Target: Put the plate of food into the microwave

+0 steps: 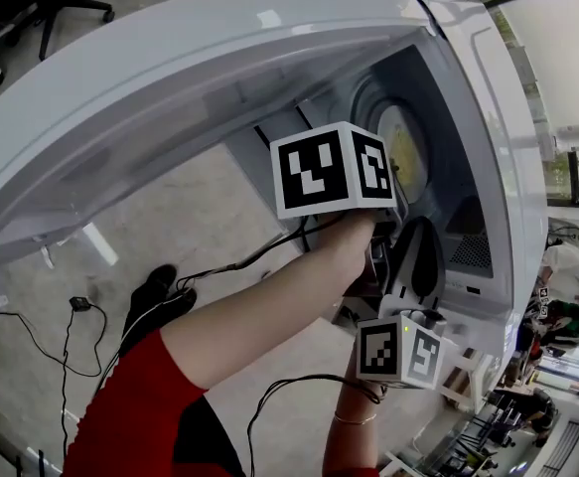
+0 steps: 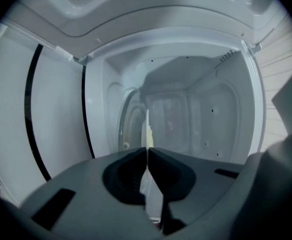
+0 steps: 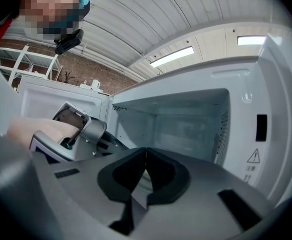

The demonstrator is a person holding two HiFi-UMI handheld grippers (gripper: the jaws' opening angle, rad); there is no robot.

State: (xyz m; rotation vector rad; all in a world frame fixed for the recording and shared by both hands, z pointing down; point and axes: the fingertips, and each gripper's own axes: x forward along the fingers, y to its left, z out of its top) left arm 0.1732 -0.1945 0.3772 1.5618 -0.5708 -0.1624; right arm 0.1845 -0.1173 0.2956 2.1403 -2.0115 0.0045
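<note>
**Item: plate of food, at the microwave**

- **Plate** (image 1: 405, 149): inside the mouth of the microwave (image 1: 488, 87), with yellowish food on it. It lies flat and runs straight ahead of the left claw into the cavity. From the left gripper view it shows only as a thin white edge.
- **Left claw** (image 2: 147, 151): jaws pinched nearly together on the plate's near rim, one above it and one below. This hand carries the plate and is the nearer one.
- **Right claw** (image 3: 146, 154): jaws closed, with nothing seen between them. It hangs just beside the left gripper at the opening and points into the cavity.
- **Turntable ring** (image 2: 127, 119): on the cavity floor, close under the plate. Whether the plate touches it cannot be told.
- **Door** (image 1: 170, 78): swung wide open on the left side and clear of the opening.
- **Surroundings**: cavity walls are close on both sides of the plate. Cables (image 1: 31, 331) lie on the floor below.

**Judgement**: the plate is nearly placed. What remains is a short drop onto the ring, then opening the left jaws and drawing straight back. The plate must stay level or the food could slide. The right gripper crowds the opening and could be knocked on the way out.
</note>
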